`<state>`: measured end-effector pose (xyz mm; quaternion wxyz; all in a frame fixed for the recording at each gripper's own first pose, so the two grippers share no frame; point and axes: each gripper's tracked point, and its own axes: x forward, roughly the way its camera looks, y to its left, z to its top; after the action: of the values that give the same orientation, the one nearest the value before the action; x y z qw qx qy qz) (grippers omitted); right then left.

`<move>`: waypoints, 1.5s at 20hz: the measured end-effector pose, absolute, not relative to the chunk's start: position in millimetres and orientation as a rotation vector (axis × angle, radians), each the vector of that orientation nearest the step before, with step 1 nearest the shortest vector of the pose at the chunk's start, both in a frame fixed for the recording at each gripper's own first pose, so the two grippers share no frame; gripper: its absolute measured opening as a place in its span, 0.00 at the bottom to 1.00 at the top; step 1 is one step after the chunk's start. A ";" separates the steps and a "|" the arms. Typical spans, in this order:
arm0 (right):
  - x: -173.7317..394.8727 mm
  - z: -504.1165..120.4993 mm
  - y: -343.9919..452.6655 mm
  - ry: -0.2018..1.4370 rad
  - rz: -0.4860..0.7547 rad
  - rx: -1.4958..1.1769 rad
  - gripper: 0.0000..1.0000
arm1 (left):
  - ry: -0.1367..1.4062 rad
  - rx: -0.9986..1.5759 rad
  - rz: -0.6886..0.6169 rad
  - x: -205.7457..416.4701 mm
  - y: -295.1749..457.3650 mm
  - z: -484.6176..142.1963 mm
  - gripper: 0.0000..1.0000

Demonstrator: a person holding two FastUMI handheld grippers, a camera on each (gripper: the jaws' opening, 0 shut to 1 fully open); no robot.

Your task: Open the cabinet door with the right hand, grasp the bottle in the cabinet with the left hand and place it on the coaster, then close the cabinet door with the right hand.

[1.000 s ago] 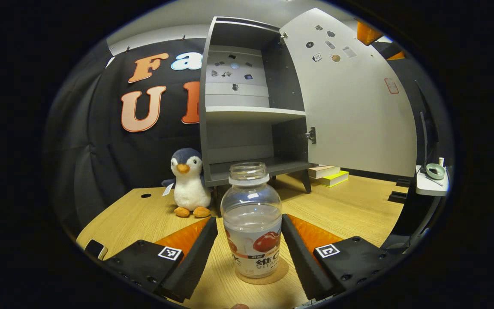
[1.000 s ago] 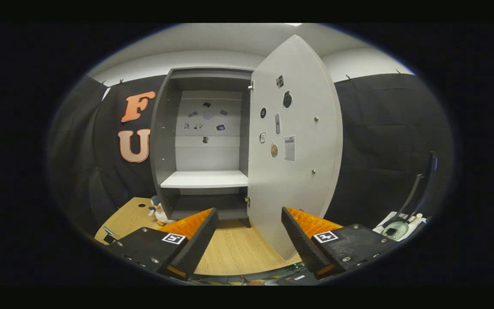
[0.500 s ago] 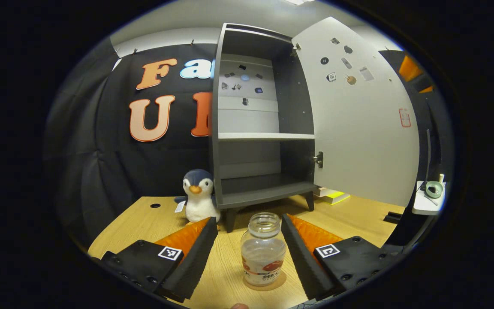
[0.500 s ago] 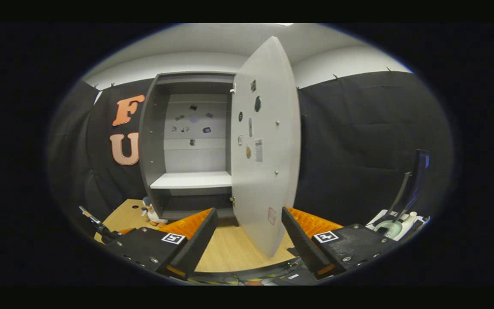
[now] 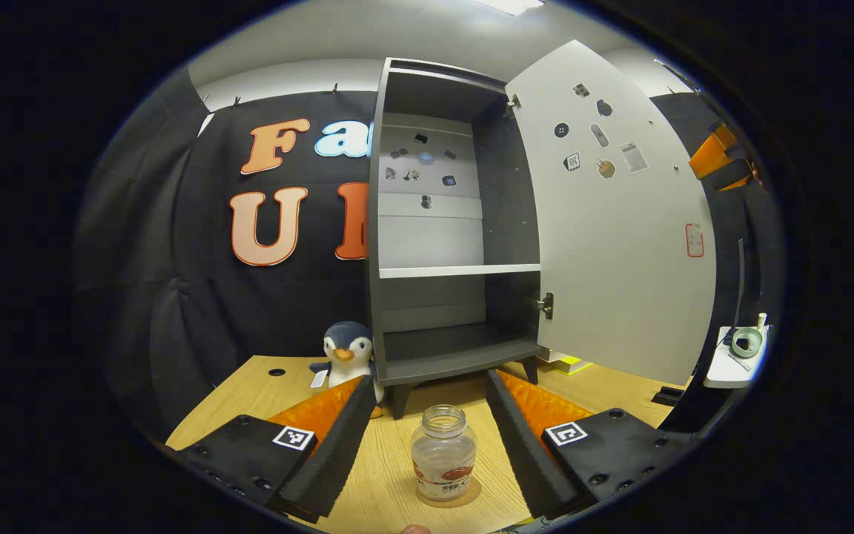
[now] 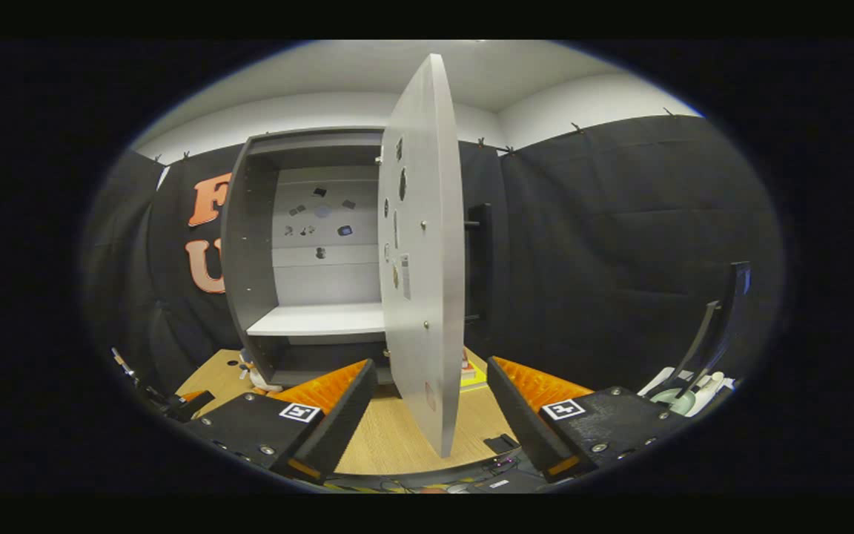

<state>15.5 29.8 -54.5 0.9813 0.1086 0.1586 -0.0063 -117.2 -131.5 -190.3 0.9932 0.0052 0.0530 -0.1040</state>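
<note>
A clear, capless bottle [image 5: 443,452] stands upright on a round coaster [image 5: 464,495] on the wooden table [image 5: 264,393]. My left gripper [image 5: 428,386] is open, its fingers wide on either side of the bottle and not touching it. Behind stands the grey cabinet [image 5: 442,222], its door [image 5: 620,237] swung wide to the right. In the right gripper view the door [image 6: 427,259] is nearly edge-on, with its dark bar handle [image 6: 480,259] on the far side. My right gripper [image 6: 431,367] is open in front of the door's edge, holding nothing. Its orange part [image 5: 723,156] shows beyond the door.
A plush penguin [image 5: 345,356] sits left of the cabinet's feet. Books [image 5: 568,363] lie under the open door. A small white stand [image 5: 738,356] with a tape roll is at the right. The cabinet's shelves [image 6: 323,322] are bare.
My left gripper has drawn back from the bottle, which stays on the coaster. My right gripper has moved right around the door, now seen edge-on with its handle showing.
</note>
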 end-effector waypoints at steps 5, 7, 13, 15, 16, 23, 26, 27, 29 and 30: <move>34.2 -60.3 34.6 0.328 0.028 0.245 0.97 | 0.131 0.014 -0.179 -116.0 -123.4 -150.3 0.97; 35.3 -57.8 34.1 0.317 0.031 0.245 0.93 | 0.131 0.005 -0.160 -113.4 -115.8 -132.5 0.97; 23.0 -47.9 22.2 0.292 0.064 0.176 0.81 | 0.086 0.019 -0.113 -105.3 -100.5 -95.2 0.97; 20.7 -45.2 18.3 0.296 0.076 0.181 0.79 | 0.080 0.028 -0.117 -103.1 -105.4 -90.3 0.97; 15.3 -41.2 16.8 0.290 0.090 0.189 0.77 | 0.079 0.029 -0.123 -102.2 -109.1 -87.8 0.97; -5.0 -37.6 -42.5 0.259 0.039 0.209 0.79 | 0.077 0.001 -0.149 -87.5 -143.8 -70.7 1.00; 17.9 -47.2 -46.9 0.282 0.091 0.278 0.78 | 0.062 0.002 -0.146 -83.7 -155.2 -57.7 0.97; 26.7 -47.9 -45.3 0.286 0.119 0.305 0.75 | 0.058 0.000 -0.146 -83.0 -158.2 -53.9 0.97; 47.4 -51.6 -46.5 0.306 0.174 0.345 0.71 | 0.054 0.001 -0.136 -84.7 -160.6 -49.4 0.97; 53.2 -52.9 -51.1 0.311 0.176 0.347 0.75 | 0.053 0.004 -0.130 -84.5 -160.6 -46.5 0.97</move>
<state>53.2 -51.1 -52.9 0.9692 0.1715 0.1540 0.0869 -84.5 -160.6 -46.5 0.9976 0.0019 0.0263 -0.0648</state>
